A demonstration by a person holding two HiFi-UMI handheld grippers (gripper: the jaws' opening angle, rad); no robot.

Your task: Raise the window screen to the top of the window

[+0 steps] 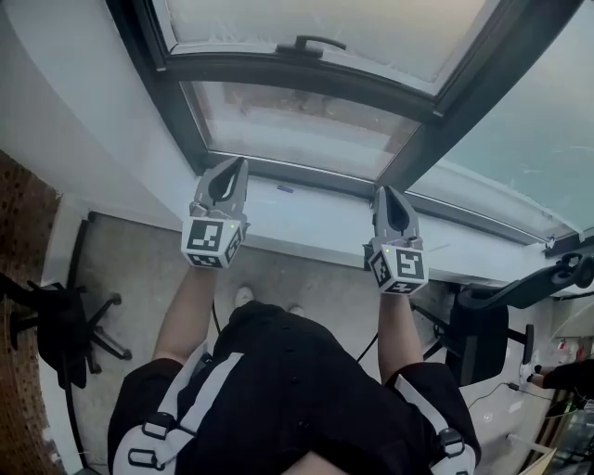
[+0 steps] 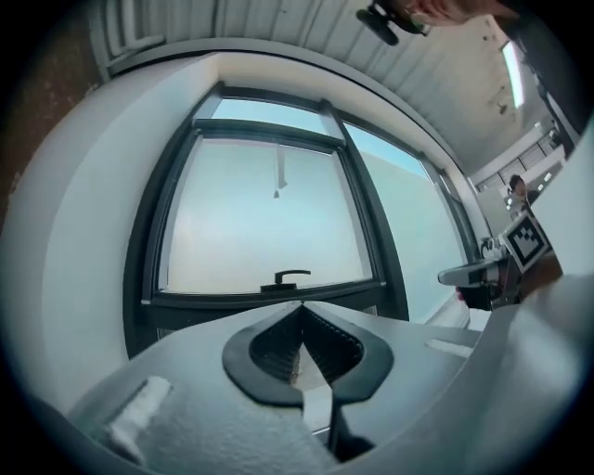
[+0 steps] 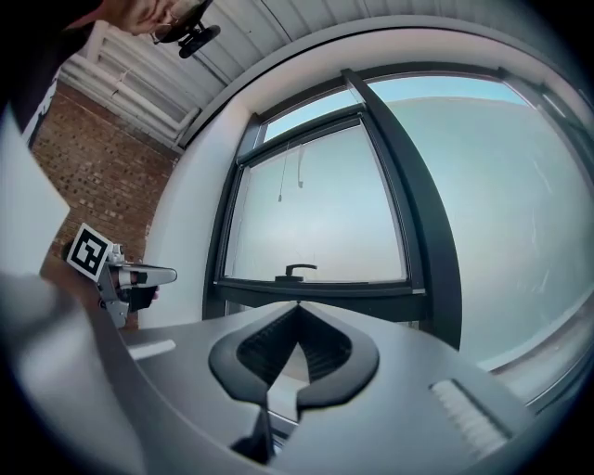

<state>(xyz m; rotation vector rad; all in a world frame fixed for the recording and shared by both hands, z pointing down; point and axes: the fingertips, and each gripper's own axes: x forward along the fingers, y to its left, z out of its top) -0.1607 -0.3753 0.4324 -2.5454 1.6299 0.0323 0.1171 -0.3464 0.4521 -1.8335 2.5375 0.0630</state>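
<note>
The window screen (image 1: 306, 28) is a pale translucent panel in a dark window frame (image 1: 422, 139). Its dark bottom bar (image 1: 297, 70) carries a small black handle (image 1: 314, 44) at the middle. The handle (image 2: 290, 276) lies straight ahead in the left gripper view, and the handle (image 3: 299, 270) also sits ahead in the right gripper view. My left gripper (image 1: 241, 164) and right gripper (image 1: 382, 191) hover side by side over the white sill (image 1: 306, 223), below the bar and apart from it. Both are shut with nothing between the jaws, as my left gripper (image 2: 300, 304) and right gripper (image 3: 298, 304) show.
A larger fixed pane (image 1: 548, 121) adjoins on the right. Two thin pull cords (image 3: 290, 176) hang behind the screen. A black office chair (image 1: 65, 325) stands on the floor at left beside a brick wall (image 1: 19, 232); another chair (image 1: 483, 339) and a person's arm (image 1: 566, 376) are at right.
</note>
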